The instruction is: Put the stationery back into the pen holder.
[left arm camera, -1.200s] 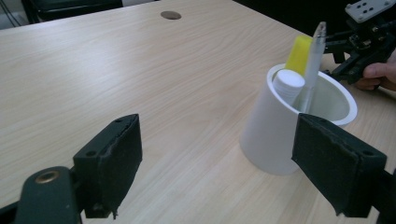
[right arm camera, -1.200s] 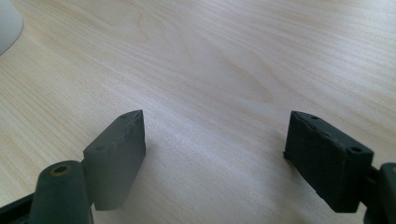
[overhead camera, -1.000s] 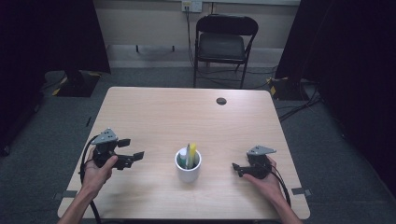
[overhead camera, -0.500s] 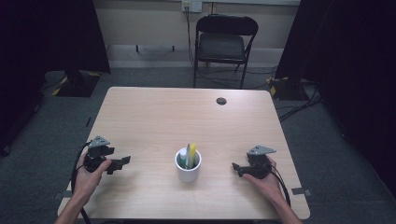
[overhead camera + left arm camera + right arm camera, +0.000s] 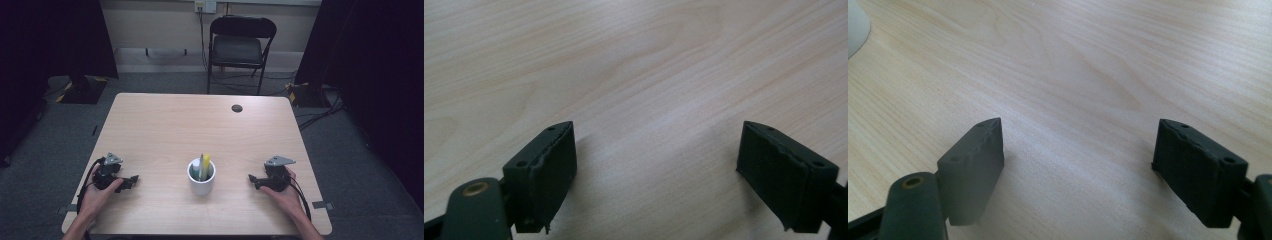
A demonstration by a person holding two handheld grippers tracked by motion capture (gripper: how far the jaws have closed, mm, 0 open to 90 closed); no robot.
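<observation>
Item, hidden or cut off: my forearms run off the bottom edge of the high view; the contents of the white cup [image 5: 201, 178] are small there, and I make out a yellow marker [image 5: 206, 165] and a greenish pen [image 5: 200, 167] standing in it, no more. In the right gripper view a white curve at the upper left edge [image 5: 855, 25] is cut off; I cannot tell what it is.

Item, left gripper [image 5: 135, 179]: lower left of the high view, lying low on the tabletop [image 5: 200, 125], fingers [image 5: 544, 170] wide apart with only bare wood between them.

Item, right gripper [image 5: 252, 180]: lower right, fingers [image 5: 973, 160] likewise spread, holding nothing.

Item, cup: lower centre, between the two grippers, apart from both.

Item, surroundings: a small dark round disc [image 5: 237, 108] near the tabletop's far edge; a black folding chair [image 5: 240, 47] beyond it; cables on the floor at right. Nothing lies between either gripper and the cup.

Item, change: a second ago my left gripper sat higher and nearer the cup; it has since sunk toward the lower left. The right one has not shifted.
</observation>
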